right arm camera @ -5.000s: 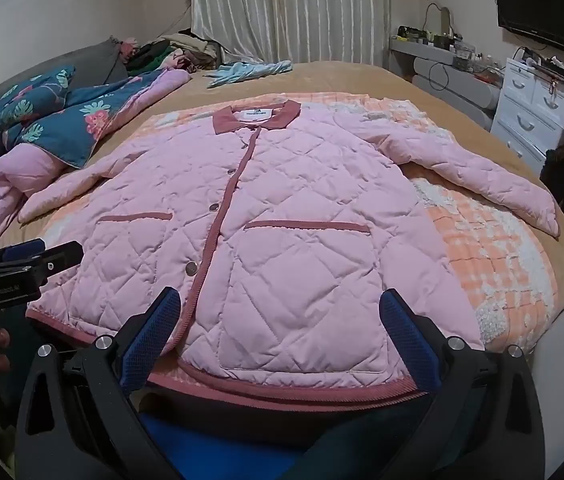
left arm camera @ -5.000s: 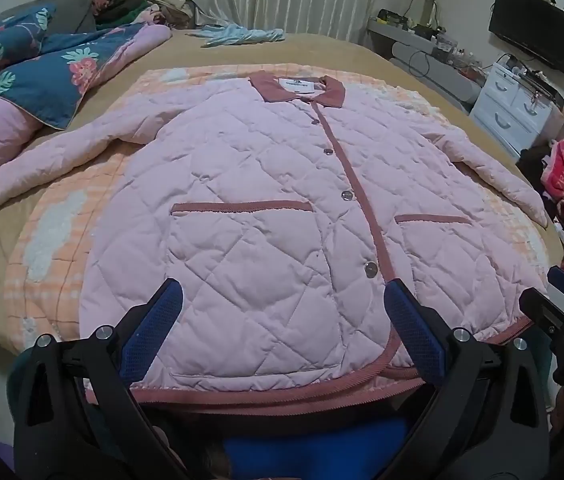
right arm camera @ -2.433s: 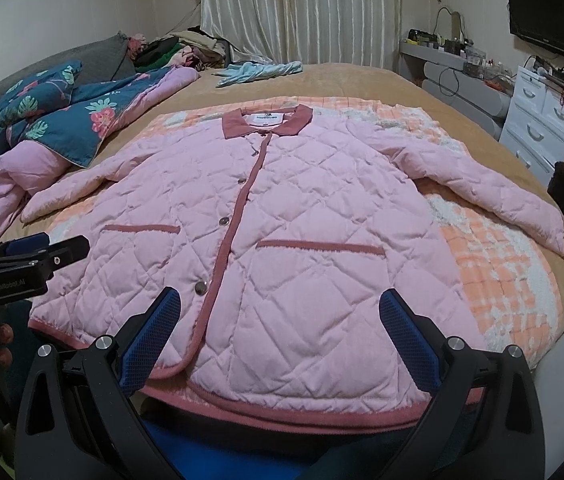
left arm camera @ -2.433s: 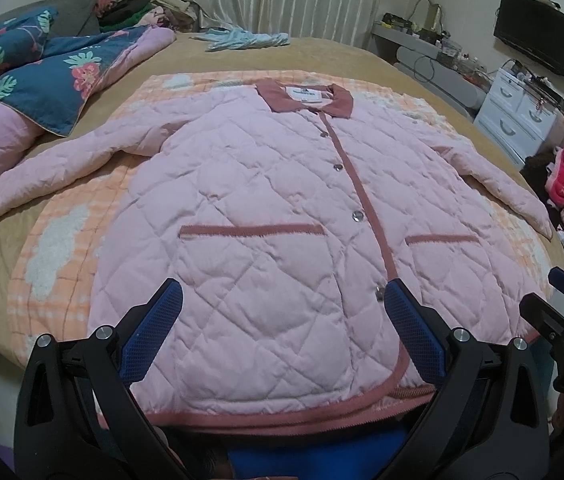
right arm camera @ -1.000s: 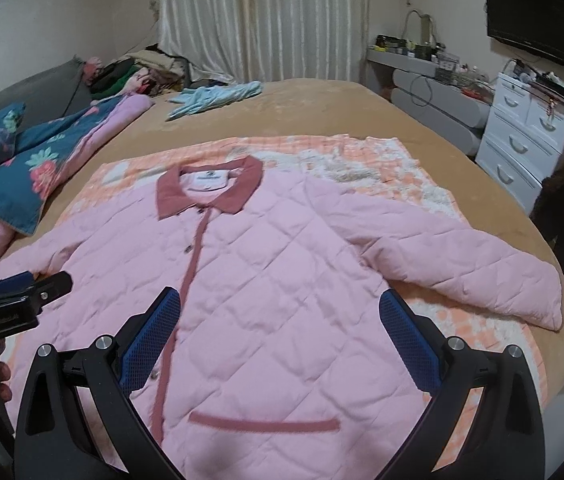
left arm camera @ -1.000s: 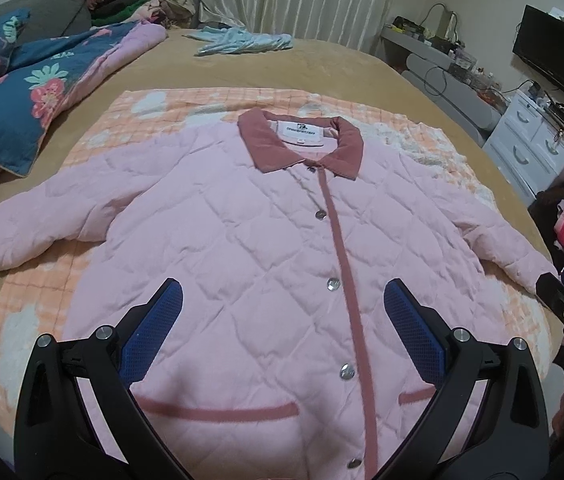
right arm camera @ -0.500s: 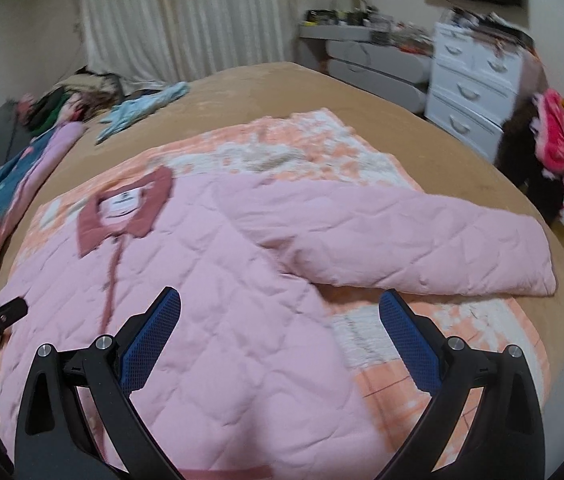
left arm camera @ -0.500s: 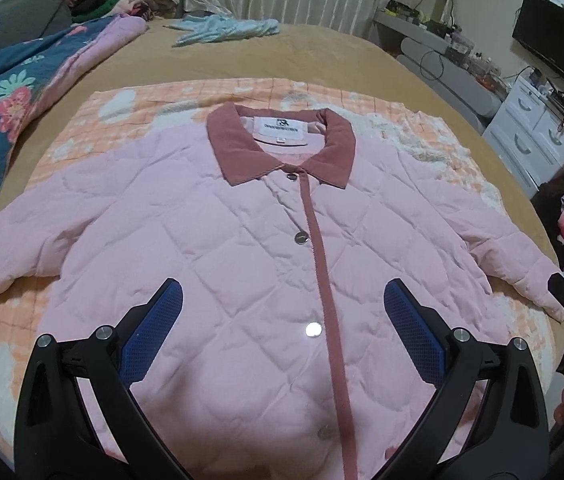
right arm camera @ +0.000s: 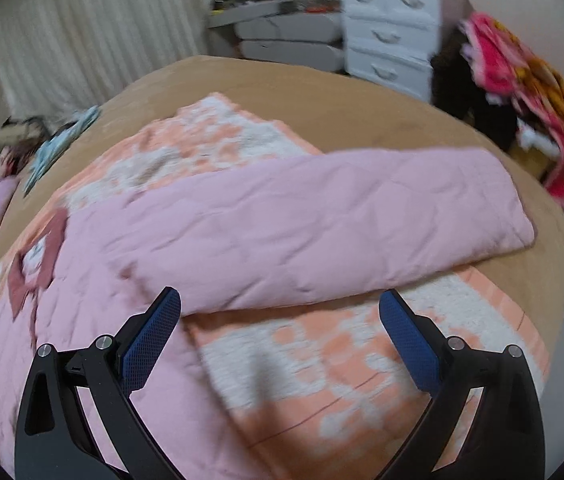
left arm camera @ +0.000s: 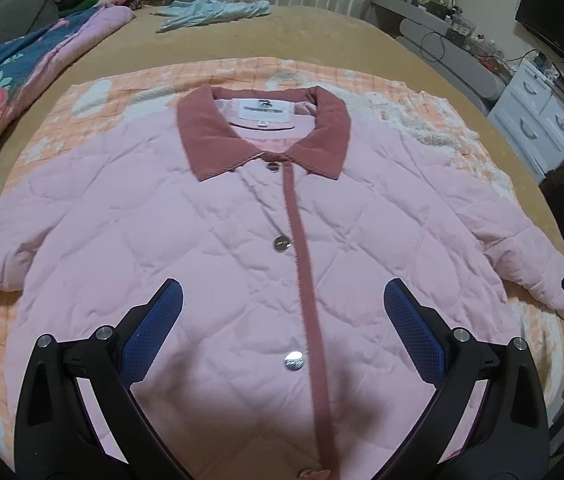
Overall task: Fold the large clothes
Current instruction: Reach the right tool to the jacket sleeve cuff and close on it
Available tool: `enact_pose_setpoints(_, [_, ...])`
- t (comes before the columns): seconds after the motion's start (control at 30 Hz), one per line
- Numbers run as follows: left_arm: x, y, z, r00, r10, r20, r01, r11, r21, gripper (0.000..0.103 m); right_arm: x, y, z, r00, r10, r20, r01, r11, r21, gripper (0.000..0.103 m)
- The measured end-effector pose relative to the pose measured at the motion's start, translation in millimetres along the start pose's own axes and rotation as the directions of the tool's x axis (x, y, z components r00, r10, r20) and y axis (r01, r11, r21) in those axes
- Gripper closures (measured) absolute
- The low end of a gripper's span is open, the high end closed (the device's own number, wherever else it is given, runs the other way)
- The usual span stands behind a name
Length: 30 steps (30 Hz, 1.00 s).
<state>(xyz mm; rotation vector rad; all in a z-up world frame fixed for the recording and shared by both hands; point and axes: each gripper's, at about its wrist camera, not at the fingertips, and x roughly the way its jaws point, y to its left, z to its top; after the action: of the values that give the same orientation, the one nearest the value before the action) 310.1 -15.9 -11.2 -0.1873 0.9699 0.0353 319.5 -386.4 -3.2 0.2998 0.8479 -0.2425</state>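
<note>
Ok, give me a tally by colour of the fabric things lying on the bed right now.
Pink: 1, the quilted jacket
Orange and white: 1, the checked blanket under it
Blue floral: 1, the quilt at the left edge
Light blue: 1, the garment at the far end
Total: 4; the far-corner pile is too jumbled to count.

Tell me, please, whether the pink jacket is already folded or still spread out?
Spread out: the pink jacket lies flat and buttoned on the blanket, its sleeve stretched sideways.
</note>
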Motion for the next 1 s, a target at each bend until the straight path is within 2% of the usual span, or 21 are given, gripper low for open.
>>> enact_pose_setpoints(0.3, [21,-12,9,1.0,0.028,-0.012,-0.028,0.999,0.017,0.009,31,-71,7,0.997,-0.07,-0.025,0.073,0.984,0.165,0.004])
enact_pose_setpoints(0.53, [36,-13,13,0.998,0.053,-0.026,-0.053,0.999,0.014,0.009,56,-117,9,0.997,-0.033,-0.066,0.052,0.945,0.324,0.004])
enact_pose_setpoints(0.67, [42,-13,15,0.997,0.07,-0.032,-0.069,0.998,0.013,0.008,70,-141,14,0.998,-0.011,-0.058,0.033,0.913,0.406,0.004])
enact_pose_setpoints(0.8, [43,-12,16,0.996,0.09,-0.025,-0.089,0.996,0.019,0.008,79,-155,24,1.0,-0.002,-0.027,0.014,0.898,0.439,0.005])
enact_pose_setpoints(0.83, [42,-10,16,0.996,0.089,-0.024,-0.088,0.996,0.015,0.008,83,-161,26,1.0,0.01,-0.02,0.0,0.889,0.459,0.006])
enact_pose_setpoints(0.9, [42,-8,17,0.996,0.081,-0.024,-0.081,0.997,0.006,0.008,87,-171,28,1.0,0.012,-0.007,-0.007,0.87,0.492,0.024])
enact_pose_setpoints(0.93, [41,-7,17,0.997,0.076,-0.024,-0.076,0.997,0.003,0.008,87,-177,28,1.0,0.018,0.007,-0.019,0.862,0.507,0.04])
enact_pose_setpoints(0.97, [40,-7,16,0.997,0.071,-0.023,-0.071,0.997,0.003,0.008,88,-181,29,0.999,0.03,0.018,-0.035,0.857,0.514,0.049])
enact_pose_setpoints(1.0, [39,-6,17,0.998,0.067,-0.019,-0.067,0.998,0.004,0.008,86,-183,30,0.999,0.042,0.028,-0.05,0.857,0.513,0.053])
